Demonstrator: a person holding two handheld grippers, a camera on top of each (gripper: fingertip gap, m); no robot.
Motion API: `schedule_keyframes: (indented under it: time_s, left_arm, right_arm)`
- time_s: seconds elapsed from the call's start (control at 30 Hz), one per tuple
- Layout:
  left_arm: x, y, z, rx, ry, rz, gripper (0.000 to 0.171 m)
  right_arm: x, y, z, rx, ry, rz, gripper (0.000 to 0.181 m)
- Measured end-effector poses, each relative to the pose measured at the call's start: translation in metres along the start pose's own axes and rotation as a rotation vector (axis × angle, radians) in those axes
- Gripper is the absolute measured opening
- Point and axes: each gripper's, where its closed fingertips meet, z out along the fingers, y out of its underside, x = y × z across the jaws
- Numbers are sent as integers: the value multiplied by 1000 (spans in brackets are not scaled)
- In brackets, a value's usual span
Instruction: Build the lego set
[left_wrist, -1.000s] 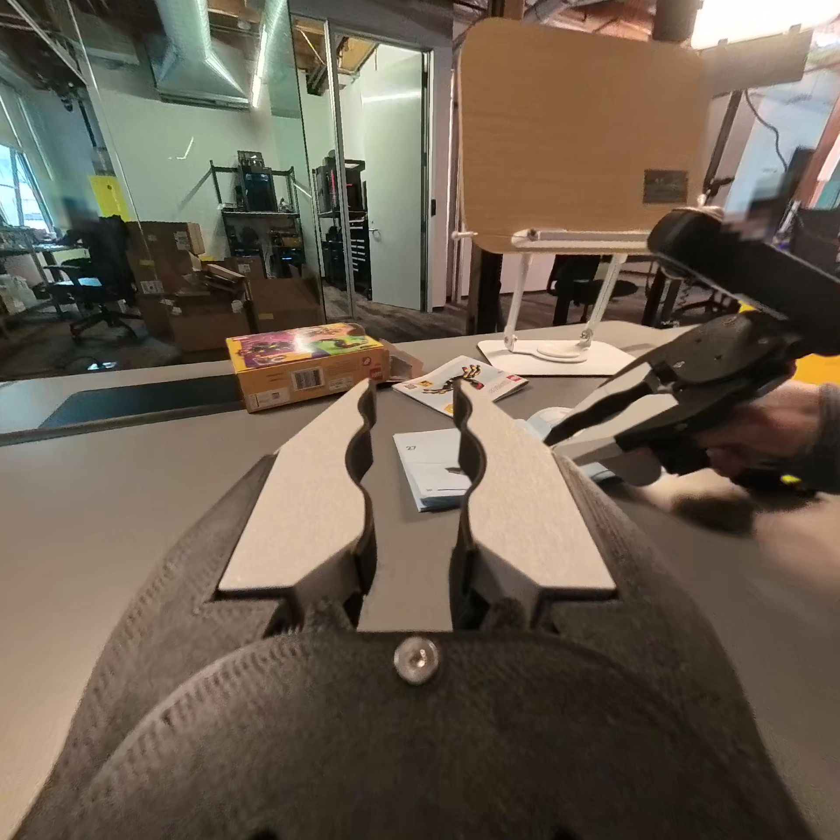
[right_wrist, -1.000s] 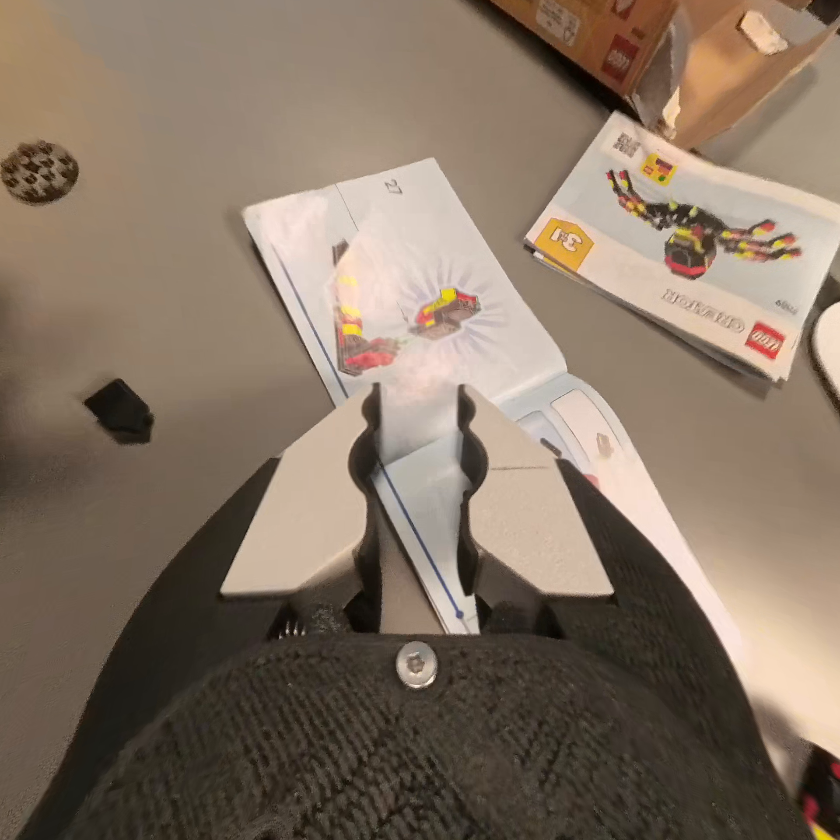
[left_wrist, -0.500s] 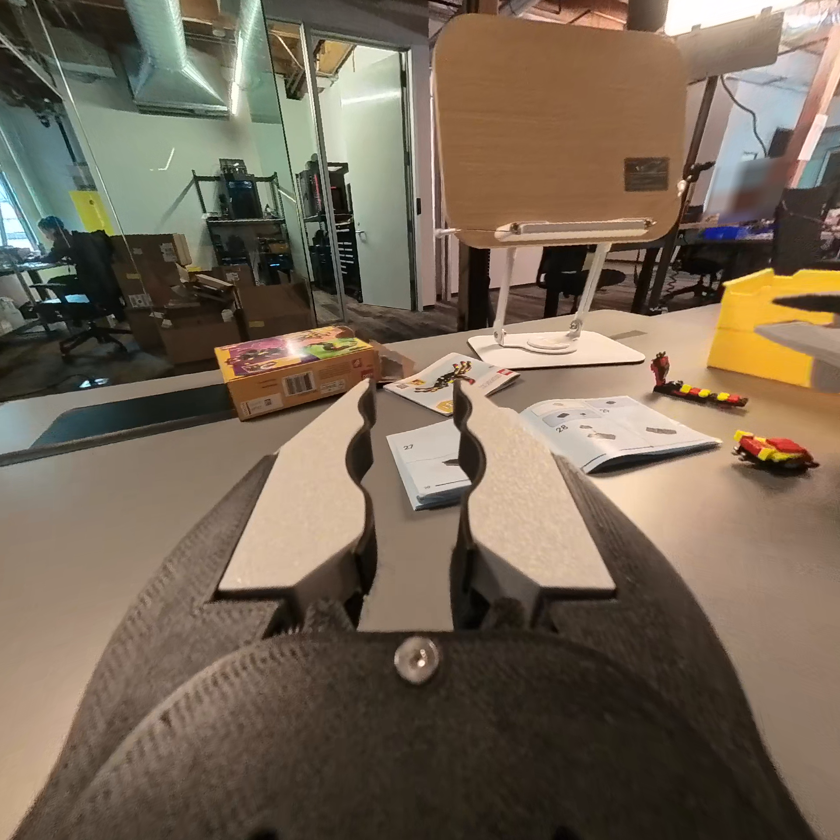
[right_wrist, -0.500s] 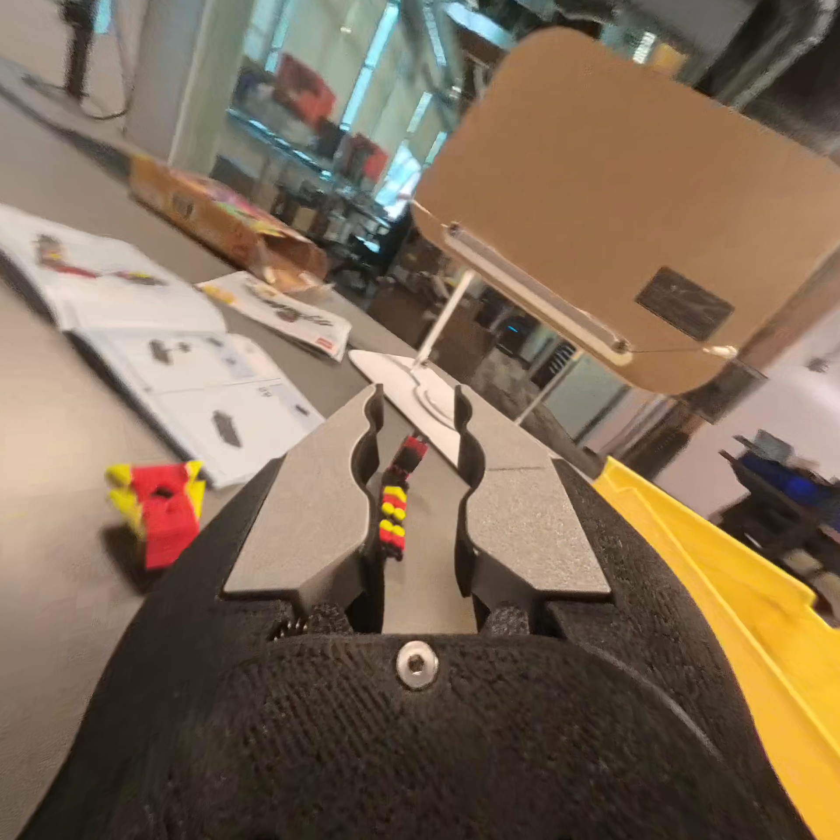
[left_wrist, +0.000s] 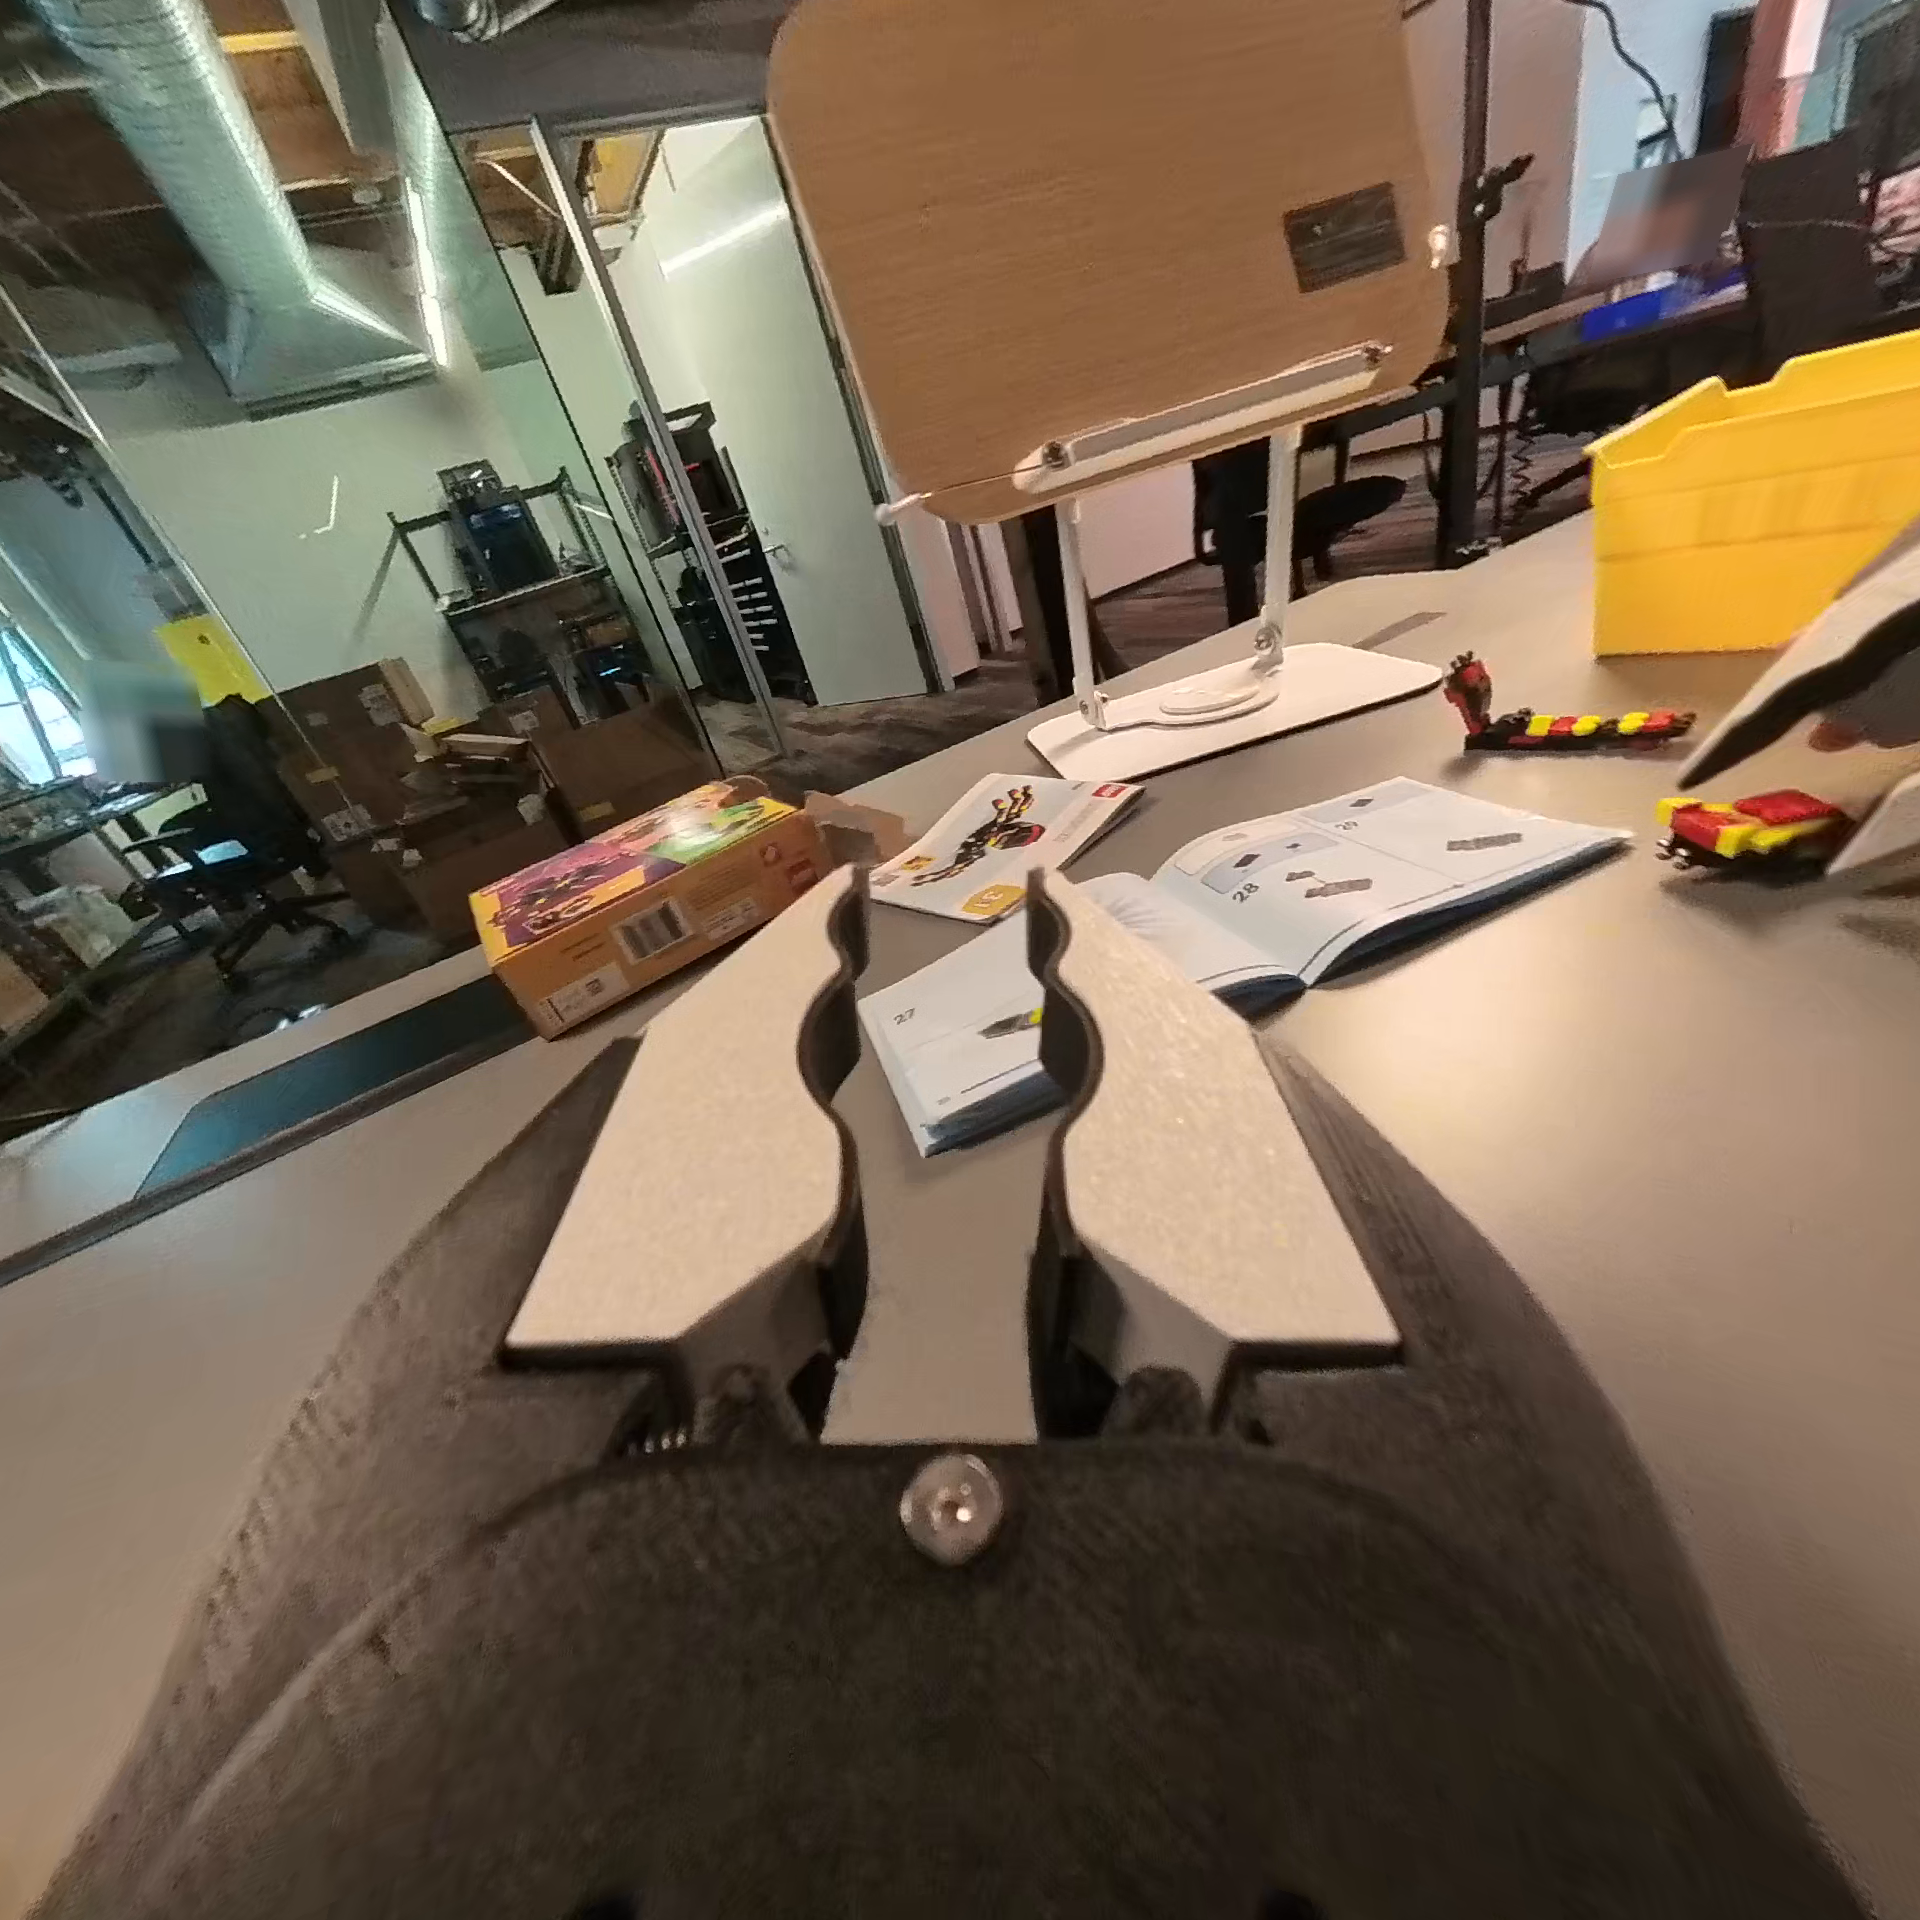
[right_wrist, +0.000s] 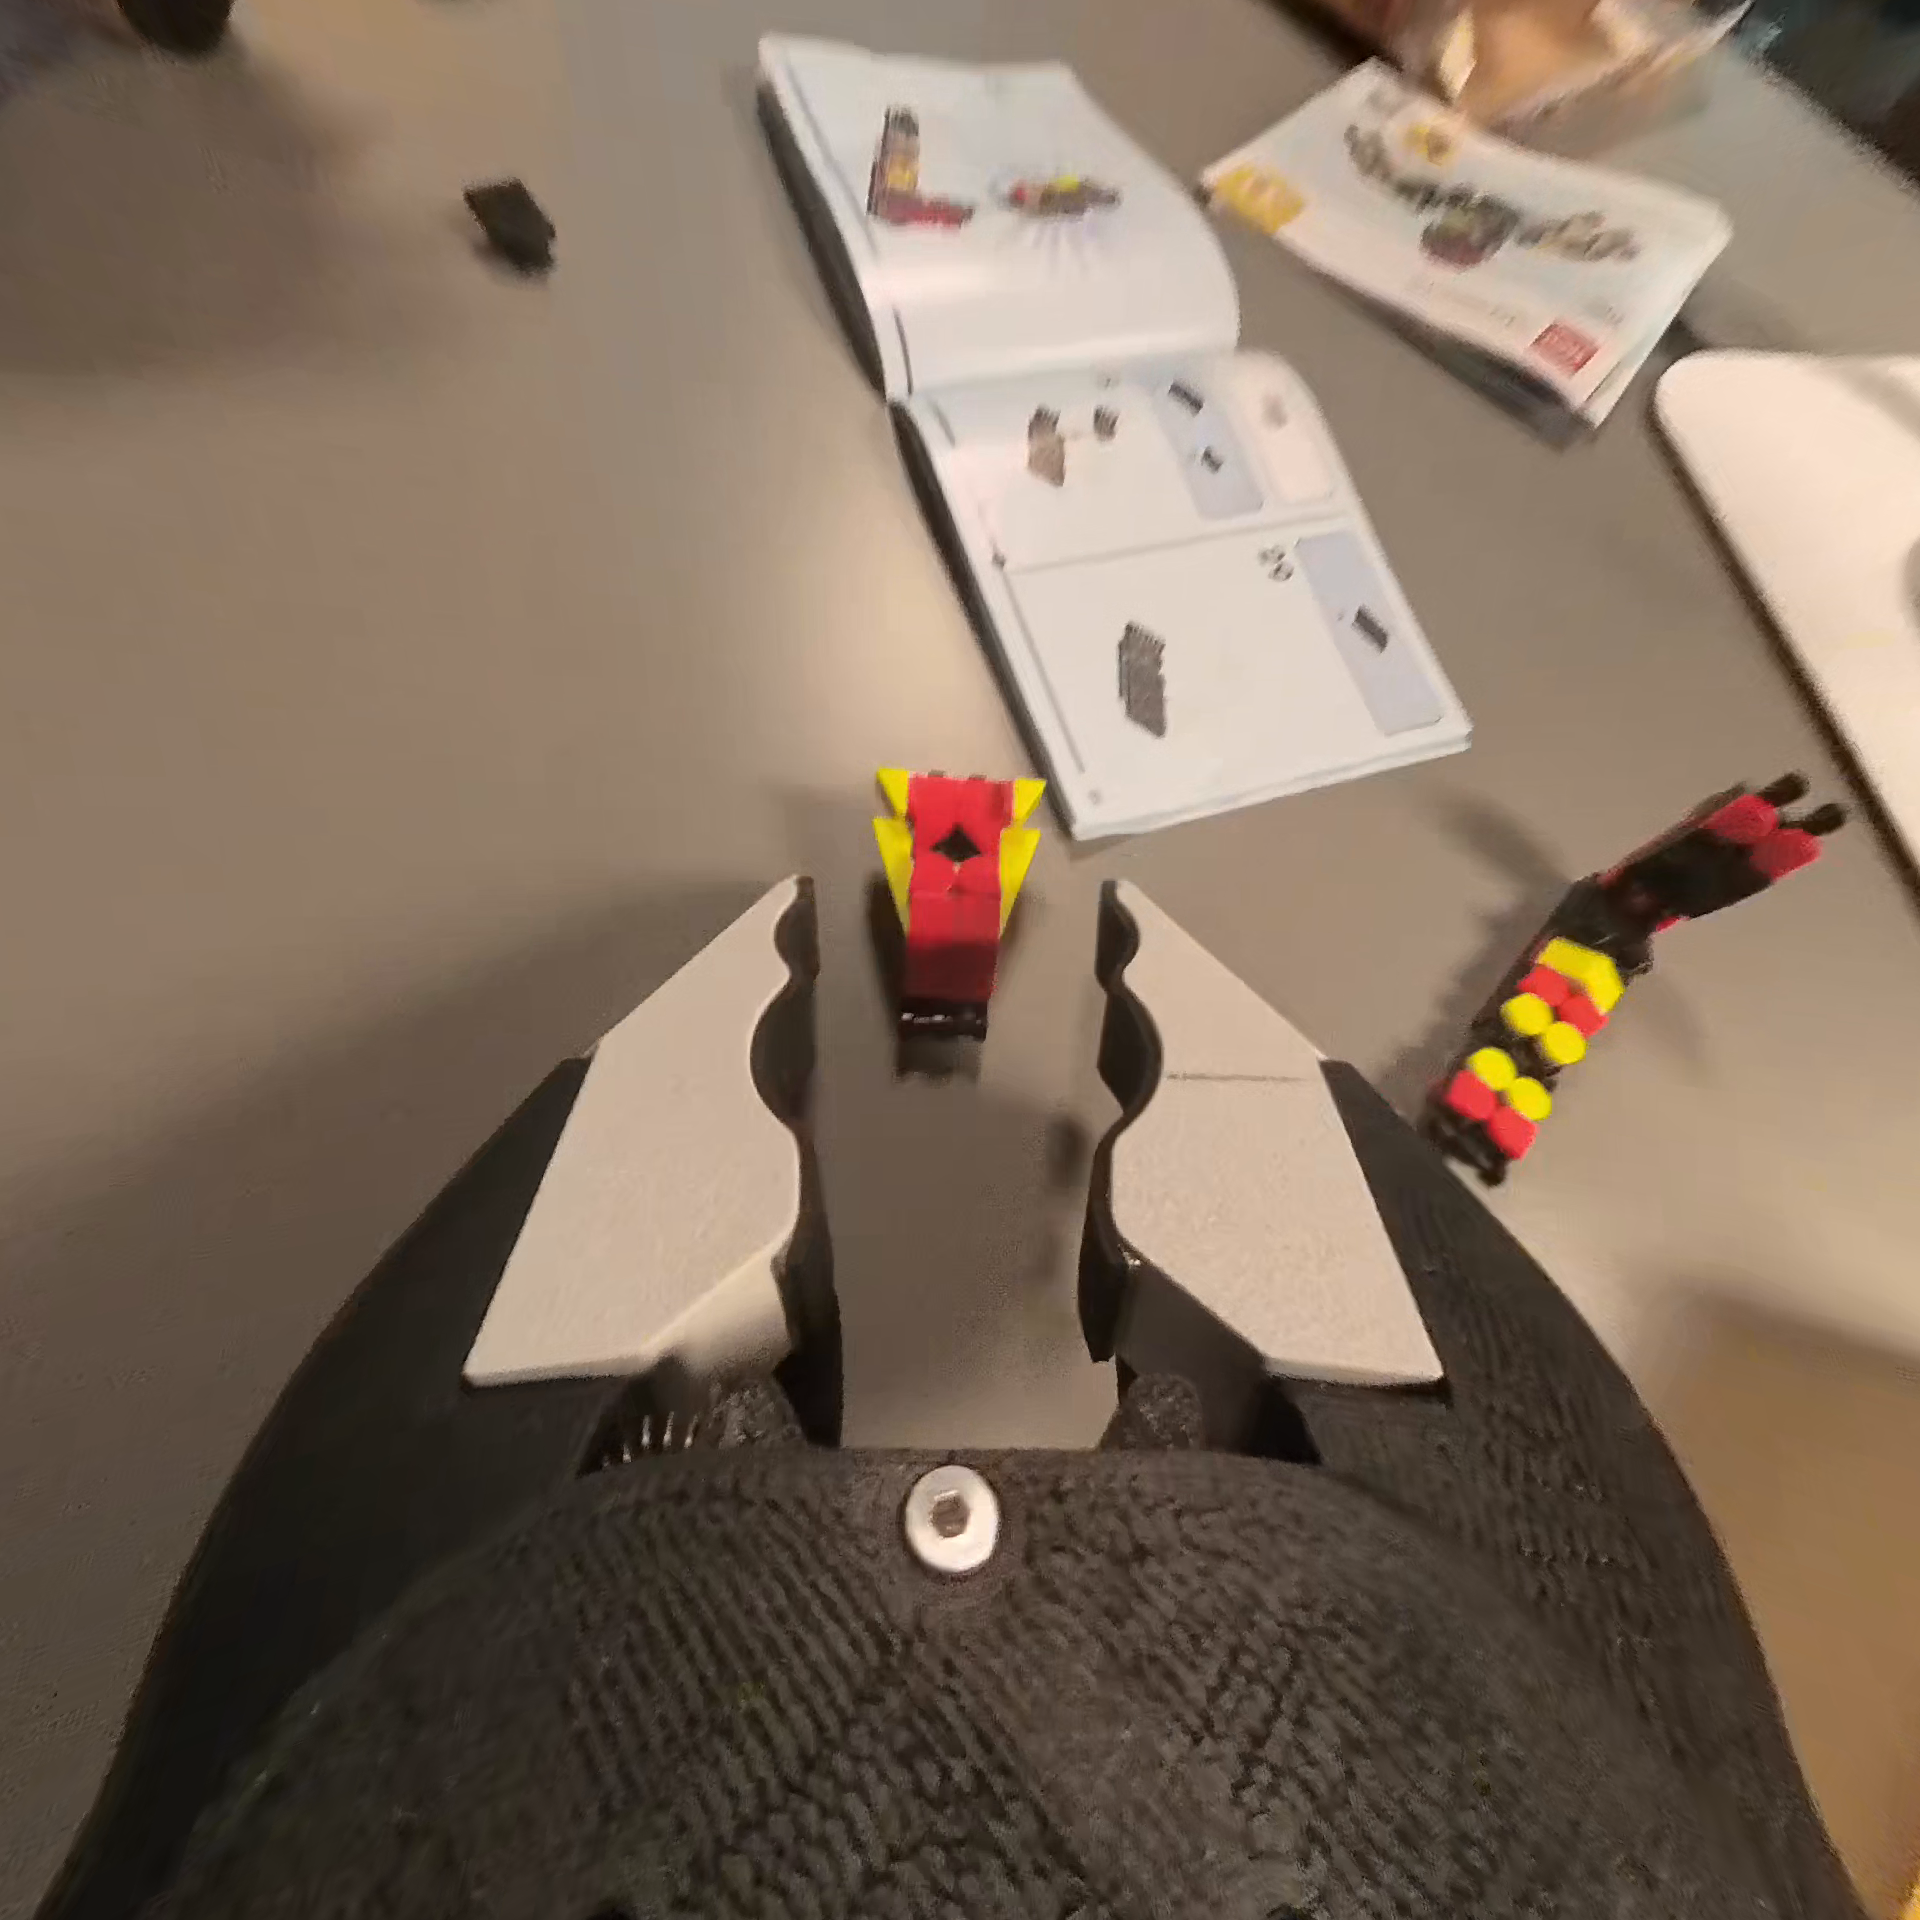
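A small red and yellow lego assembly (right_wrist: 951, 883) lies on the grey table, just ahead of and between the tips of my right gripper (right_wrist: 956, 899), which is open and not touching it. A longer black, red and yellow assembly (right_wrist: 1548, 1008) lies to its right. In the left wrist view my left gripper (left_wrist: 945, 914) is open and empty, low over the table. There the right gripper (left_wrist: 1839, 748) shows at the right edge beside the small assembly (left_wrist: 1756, 840). The long assembly (left_wrist: 1569, 727) lies behind them.
An open instruction booklet (right_wrist: 1143, 468) (left_wrist: 1351, 883) lies mid-table, a second booklet (left_wrist: 1008, 842) and the lego box (left_wrist: 644, 914) behind it. A wooden book stand (left_wrist: 1122, 239) and a yellow bin (left_wrist: 1756, 520) stand at the back right. A small black brick (right_wrist: 509, 218) lies far left. My hands' fingertips stand some 25 centimeters from each other.
My right gripper swung from over the open booklet to the right and came down at the small red and yellow assembly, jaws wider. My left gripper stayed almost in place.
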Motion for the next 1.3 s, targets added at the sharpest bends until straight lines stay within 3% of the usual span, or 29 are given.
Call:
schedule_keyframes:
  time_s: [0.2, 0.4, 0.53, 0.6, 0.67, 0.8, 0.97, 1.1, 1.3]
  left_arm:
    - [19, -2, -2, 1, 53, 87, 29]
    - [71, -15, -3, 80, 223, 197, 29]
    - [158, -31, -33, 172, 705, 134, 44]
    - [181, -37, -38, 140, 806, 46, 54]
    - [189, -33, -33, 91, 805, 55, 55]
    - [191, -7, -8, -108, 768, 117, 77]
    - [201, 16, 1, -264, 870, 150, 63]
    - [204, 17, 6, -258, 906, 170, 48]
    - [212, 22, 12, -285, 969, 197, 49]
  right_arm:
    - [0, 8, 2, -51, -2, 21, 21]
    - [-5, 7, 1, -41, 14, -57, 19]
    - [-17, -2, -1, 17, 7, -166, 18]
    - [-31, -13, -2, 80, -23, -239, 18]
    - [-44, -22, 0, 120, -54, -269, 19]
    - [-63, -31, 7, 141, -72, -354, 18]
    - [-73, -37, 9, 165, -56, -430, 18]
    - [-74, -39, 8, 189, -63, -429, 18]
    - [-75, -44, 2, 241, -98, -381, 18]
